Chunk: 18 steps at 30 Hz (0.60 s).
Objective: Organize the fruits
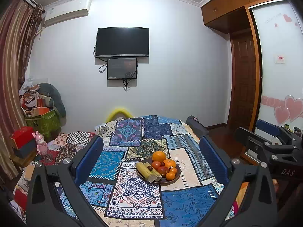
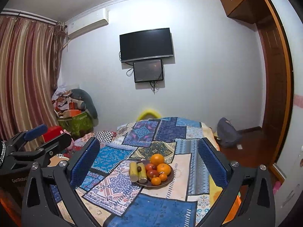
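Both tongs stood wide apart and empty: the left gripper [image 1: 149,151] and right gripper [image 2: 148,151] hung above the patchwork cloth [image 1: 136,193]. Beyond them sat the brown plate [image 1: 171,180], piled with oranges [image 1: 159,156], red fruit and two pale stalk pieces [image 1: 146,171]. The round fruit looked firm, smooth and likely to roll; gripping across the middle seemed safest.

Fruits are hiding most of the plate [image 1: 173,179]. A small sticker [image 2: 162,172] is showing, print perhaps too tiny to read.
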Tool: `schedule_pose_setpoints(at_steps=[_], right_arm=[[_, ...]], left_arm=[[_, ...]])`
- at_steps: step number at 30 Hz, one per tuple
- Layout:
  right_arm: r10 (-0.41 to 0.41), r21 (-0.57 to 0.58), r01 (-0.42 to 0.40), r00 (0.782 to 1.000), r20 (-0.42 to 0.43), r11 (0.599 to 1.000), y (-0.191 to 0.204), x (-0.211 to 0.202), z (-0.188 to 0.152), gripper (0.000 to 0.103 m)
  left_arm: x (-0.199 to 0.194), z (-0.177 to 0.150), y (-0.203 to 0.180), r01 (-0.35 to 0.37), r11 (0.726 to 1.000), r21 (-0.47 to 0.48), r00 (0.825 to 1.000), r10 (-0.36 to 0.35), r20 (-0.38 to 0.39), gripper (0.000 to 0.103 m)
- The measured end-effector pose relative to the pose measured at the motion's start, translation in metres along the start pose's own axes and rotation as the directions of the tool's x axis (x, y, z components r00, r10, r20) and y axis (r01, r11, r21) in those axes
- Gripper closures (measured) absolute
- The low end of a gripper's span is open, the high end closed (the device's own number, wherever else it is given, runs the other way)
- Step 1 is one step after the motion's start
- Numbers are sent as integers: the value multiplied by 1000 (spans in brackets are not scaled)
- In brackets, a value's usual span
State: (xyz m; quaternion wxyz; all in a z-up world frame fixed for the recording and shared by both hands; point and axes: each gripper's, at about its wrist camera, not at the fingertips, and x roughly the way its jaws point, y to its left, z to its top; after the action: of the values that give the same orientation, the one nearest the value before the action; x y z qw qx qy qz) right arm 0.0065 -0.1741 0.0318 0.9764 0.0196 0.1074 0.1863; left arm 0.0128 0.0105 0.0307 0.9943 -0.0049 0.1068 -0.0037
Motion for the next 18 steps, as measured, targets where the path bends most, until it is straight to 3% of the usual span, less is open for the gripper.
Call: schedule_pose_setpoints(at_steps=[18], right_arm=[[-2,-1,2,1000,0,1000,0,0,0,0]], left_arm=[[4,0,5,31,999,-8,999,-31,-26,0]])
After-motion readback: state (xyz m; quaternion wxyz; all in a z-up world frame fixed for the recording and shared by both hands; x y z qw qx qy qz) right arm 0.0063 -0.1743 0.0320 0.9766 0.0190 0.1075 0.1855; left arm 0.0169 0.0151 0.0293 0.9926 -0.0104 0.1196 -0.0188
